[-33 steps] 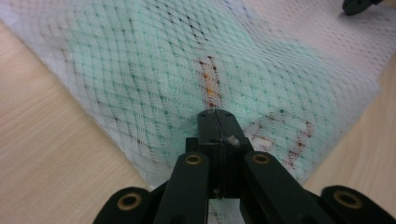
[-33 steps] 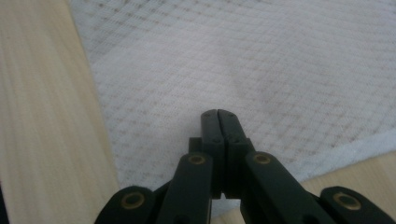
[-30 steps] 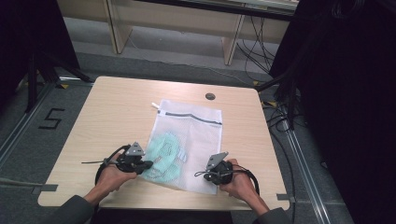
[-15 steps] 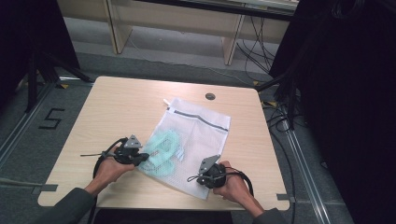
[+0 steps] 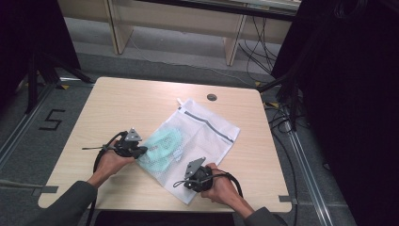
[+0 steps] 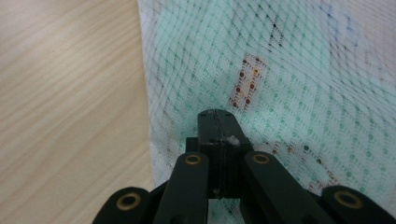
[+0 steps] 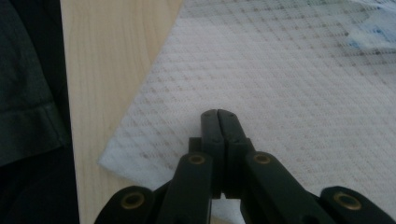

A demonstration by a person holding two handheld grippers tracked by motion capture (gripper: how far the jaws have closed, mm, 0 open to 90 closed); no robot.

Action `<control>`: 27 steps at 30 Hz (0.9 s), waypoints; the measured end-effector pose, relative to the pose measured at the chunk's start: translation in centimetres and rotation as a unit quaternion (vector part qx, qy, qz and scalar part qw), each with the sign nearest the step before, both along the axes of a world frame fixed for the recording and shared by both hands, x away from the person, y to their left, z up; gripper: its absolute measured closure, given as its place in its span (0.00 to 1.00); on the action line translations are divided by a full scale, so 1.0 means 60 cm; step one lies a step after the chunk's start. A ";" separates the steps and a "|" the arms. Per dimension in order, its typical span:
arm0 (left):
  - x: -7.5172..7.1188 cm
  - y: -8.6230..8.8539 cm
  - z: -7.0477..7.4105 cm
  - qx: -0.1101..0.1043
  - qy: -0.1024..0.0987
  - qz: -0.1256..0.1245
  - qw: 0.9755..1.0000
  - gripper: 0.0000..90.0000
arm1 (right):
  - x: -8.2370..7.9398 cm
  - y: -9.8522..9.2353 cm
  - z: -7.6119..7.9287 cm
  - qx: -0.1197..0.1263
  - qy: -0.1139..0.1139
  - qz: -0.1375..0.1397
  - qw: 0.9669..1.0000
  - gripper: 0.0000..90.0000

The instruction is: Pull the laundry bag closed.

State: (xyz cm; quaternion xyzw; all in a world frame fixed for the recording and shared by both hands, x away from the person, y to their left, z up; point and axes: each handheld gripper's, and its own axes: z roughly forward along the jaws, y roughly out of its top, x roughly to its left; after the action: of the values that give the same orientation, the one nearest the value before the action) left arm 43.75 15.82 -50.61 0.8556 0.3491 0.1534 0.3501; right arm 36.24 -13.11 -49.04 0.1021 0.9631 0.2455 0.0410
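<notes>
On the left side of the wooden table (image 5: pixel 141 101), the left gripper (image 5: pixel 139 150) sits at the near-left edge of a white mesh laundry bag (image 5: pixel 207 136), its jaws pressed together with a bit of the netting caught between them; in the left gripper view the closed tips (image 6: pixel 217 116) lie over the mesh, and a mint-green garment (image 6: pixel 299 70) shows through it. That garment (image 5: pixel 162 146) is already inside the bag, bunched toward its left half, so the loading part looks done. The bag lies diagonally across the middle of the table, its dark zip band (image 5: pixel 209 123) toward the far end; whether the zip is fully closed is too small to tell. At the near corner, the right gripper (image 5: pixel 188 181) has its jaws pressed together over the bag's edge, apparently pinching it, though the grip itself is hidden. What seems left is moving or straightening the bag by both held edges.
</notes>
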 end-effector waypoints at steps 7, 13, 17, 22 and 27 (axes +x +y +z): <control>0.018 -0.001 0.001 0.029 -0.019 -0.002 0.999 0.99 | -0.004 0.036 -0.002 0.007 0.002 0.016 1.000 1.00; 0.035 -0.002 0.000 0.041 -0.029 0.002 0.999 0.99 | -0.002 0.077 -0.005 0.019 0.000 0.039 0.999 1.00; 0.045 -0.001 0.001 0.050 -0.038 -0.001 0.998 0.99 | -0.008 0.095 -0.007 0.022 0.013 0.030 0.999 1.00; 0.053 -0.002 0.000 0.053 -0.042 0.001 0.998 0.99 | -0.007 0.113 -0.010 0.030 0.003 0.054 0.998 1.00; 0.049 0.006 0.015 0.021 -0.056 0.021 0.998 0.99 | -0.001 0.097 0.005 0.048 0.011 0.037 0.998 1.00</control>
State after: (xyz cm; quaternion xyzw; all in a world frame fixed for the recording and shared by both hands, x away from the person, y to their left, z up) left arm 46.71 16.20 -49.70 0.8452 0.3438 0.2152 0.3480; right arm 36.19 -7.27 -48.75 0.0711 0.9539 0.2913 0.0162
